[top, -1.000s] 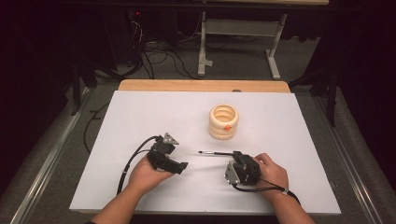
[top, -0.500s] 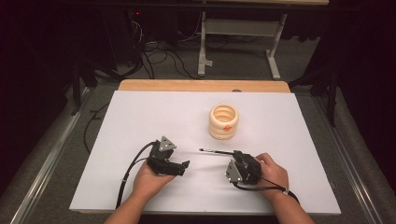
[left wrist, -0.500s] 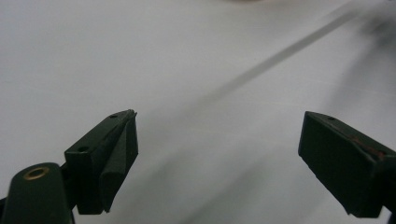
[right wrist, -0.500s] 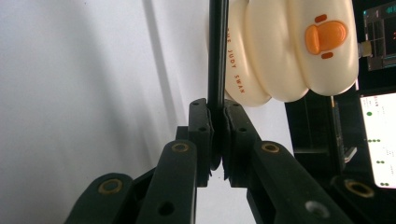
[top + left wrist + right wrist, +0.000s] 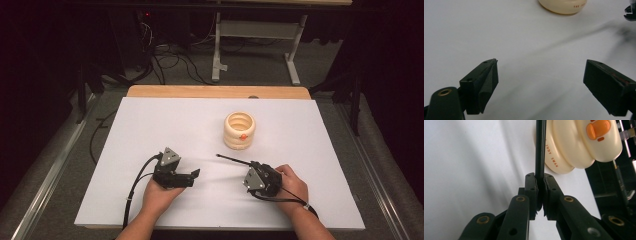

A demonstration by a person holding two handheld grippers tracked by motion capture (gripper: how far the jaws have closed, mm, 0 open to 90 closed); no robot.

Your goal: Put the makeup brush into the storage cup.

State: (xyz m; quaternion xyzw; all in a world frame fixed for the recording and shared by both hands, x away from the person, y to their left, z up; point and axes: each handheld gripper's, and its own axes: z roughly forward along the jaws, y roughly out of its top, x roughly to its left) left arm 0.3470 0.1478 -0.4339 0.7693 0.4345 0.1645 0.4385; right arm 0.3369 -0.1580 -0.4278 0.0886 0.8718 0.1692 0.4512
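Right hand-held gripper (image 5: 539, 192) pinches the thin black stick (image 5: 234, 160) near its end, the tip aiming far-left at the near centre of the white tabletop (image 5: 150, 120), short of the cream ribbed plastic cup (image 5: 239, 130). It looks light, stiff and slippery, so grip nearer the middle. Left hand-held gripper (image 5: 541, 82) is spread, empty.

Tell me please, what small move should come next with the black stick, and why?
Probably lift the right gripper and bring the thin black stick toward the cream ribbed cup. Its jaws are shut on the stick, which points leftward, away from the cup; the left gripper is open and holds nothing.
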